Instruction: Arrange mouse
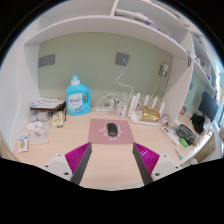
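A dark mouse (112, 129) lies on a pink mouse mat (110, 133) on the pale desk (60, 150), beyond my fingers. My gripper (112, 160) is open and empty, its two magenta-padded fingers (78, 157) spread wide, the mat just ahead of the gap between them. Nothing is between the fingers.
A blue detergent bottle (77, 97) stands at the back left beside boxes and clutter (45, 115). White items and a cable (125, 100) sit against the back wall. A yellow box (149, 115) and a monitor (209, 105) are on the right. Shelves hang overhead.
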`<state>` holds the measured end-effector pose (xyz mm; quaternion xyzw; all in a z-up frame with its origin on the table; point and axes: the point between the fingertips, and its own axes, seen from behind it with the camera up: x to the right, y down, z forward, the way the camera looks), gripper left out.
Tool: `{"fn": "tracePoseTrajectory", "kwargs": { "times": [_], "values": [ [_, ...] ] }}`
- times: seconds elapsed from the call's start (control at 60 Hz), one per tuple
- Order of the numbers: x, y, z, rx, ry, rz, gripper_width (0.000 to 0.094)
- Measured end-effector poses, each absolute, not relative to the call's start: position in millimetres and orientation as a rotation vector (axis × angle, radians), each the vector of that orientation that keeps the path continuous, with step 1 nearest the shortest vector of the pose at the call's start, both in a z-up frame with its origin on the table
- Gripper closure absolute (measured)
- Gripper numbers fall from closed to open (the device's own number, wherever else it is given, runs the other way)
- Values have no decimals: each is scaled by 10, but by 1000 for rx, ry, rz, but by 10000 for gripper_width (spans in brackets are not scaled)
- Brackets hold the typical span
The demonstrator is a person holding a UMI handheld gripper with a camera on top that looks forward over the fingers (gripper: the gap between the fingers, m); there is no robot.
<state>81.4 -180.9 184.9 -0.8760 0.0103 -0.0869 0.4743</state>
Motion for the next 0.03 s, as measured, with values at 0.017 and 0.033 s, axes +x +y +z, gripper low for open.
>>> {"fn": "tracePoseTrajectory", "kwargs": {
  "times": [0.017,0.033],
  "values": [
    [815,-1810,1854,-2142,25,-213,89],
    [817,-1813,1860,-2141,25,-213,89]
  ]
}}
